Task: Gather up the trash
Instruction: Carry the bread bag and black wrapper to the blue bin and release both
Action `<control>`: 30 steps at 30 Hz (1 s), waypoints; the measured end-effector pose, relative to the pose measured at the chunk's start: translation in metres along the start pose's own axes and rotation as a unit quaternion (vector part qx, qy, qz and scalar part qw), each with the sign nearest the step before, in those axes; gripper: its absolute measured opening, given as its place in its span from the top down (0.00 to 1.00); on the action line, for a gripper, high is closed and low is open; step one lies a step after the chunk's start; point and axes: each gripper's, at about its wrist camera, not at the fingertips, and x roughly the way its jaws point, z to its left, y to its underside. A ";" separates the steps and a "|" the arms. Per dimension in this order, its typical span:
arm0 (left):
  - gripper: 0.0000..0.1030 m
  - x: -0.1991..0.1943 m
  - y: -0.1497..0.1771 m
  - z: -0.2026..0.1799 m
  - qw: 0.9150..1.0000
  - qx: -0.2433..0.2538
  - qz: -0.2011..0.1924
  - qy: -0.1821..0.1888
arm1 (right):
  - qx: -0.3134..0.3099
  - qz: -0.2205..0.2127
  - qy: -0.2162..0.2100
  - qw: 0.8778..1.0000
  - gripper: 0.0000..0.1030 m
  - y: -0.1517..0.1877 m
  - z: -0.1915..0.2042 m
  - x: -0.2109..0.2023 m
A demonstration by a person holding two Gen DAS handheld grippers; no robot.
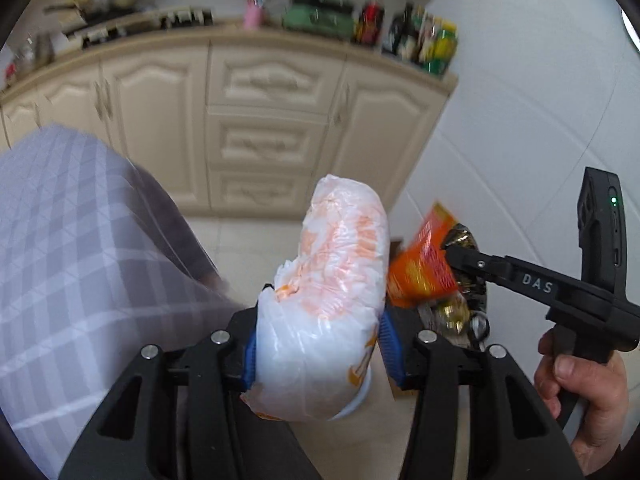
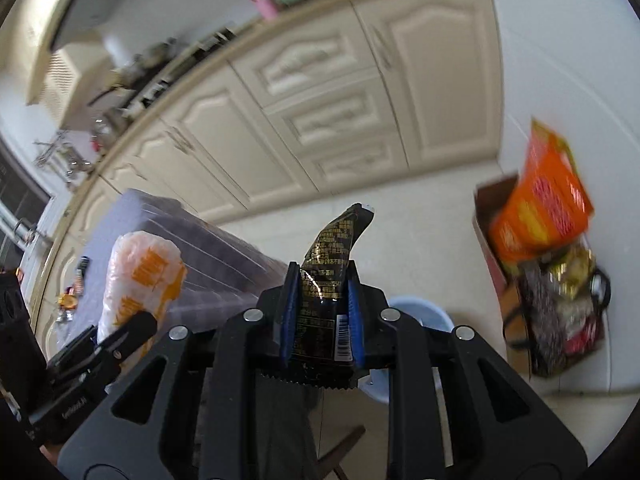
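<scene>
My left gripper (image 1: 316, 344) is shut on a crumpled white and orange plastic bag (image 1: 332, 280), held up in the air; the bag also shows in the right wrist view (image 2: 140, 280). My right gripper (image 2: 322, 304) is shut on a black wrapper with gold print (image 2: 332, 264); in the left wrist view the right gripper (image 1: 452, 250) reaches toward the trash pile. A cardboard box (image 2: 490, 216) on the floor by the wall holds an orange packet (image 2: 540, 204) and a dark bag of wrappers (image 2: 560, 312).
A table with a lilac checked cloth (image 1: 72, 240) is at left. Cream kitchen cabinets (image 1: 264, 120) stand behind, with bottles and tins on the counter. A pale blue bowl-shaped thing (image 2: 420, 312) lies below my right gripper. White tiled wall (image 1: 540, 120) at right.
</scene>
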 end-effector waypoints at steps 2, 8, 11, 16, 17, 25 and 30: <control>0.54 0.025 0.008 -0.003 1.000 0.000 0.027 0.003 | 0.012 0.015 0.004 1.000 0.78 0.006 -0.010 0.013; 0.54 0.087 0.023 -0.005 0.996 -0.001 0.092 0.011 | 0.044 0.053 0.016 0.998 0.78 0.019 -0.038 0.053; 0.54 0.109 0.028 -0.005 0.993 -0.002 0.115 0.015 | 0.056 0.064 0.019 0.996 0.78 0.025 -0.048 0.065; 0.50 0.153 0.036 0.003 0.986 -0.017 0.163 0.039 | 0.074 0.081 0.019 0.994 0.78 0.030 -0.062 0.087; 0.43 0.162 0.036 0.007 0.983 -0.020 0.175 0.044 | 0.078 0.084 0.018 0.993 0.76 0.031 -0.065 0.091; 0.14 0.161 0.036 0.019 0.984 -0.004 0.178 0.007 | 0.110 0.099 0.021 0.989 0.27 0.043 -0.080 0.109; 0.13 0.134 0.026 0.014 0.989 0.008 0.146 -0.010 | 0.104 0.094 0.039 0.989 0.06 0.045 -0.074 0.105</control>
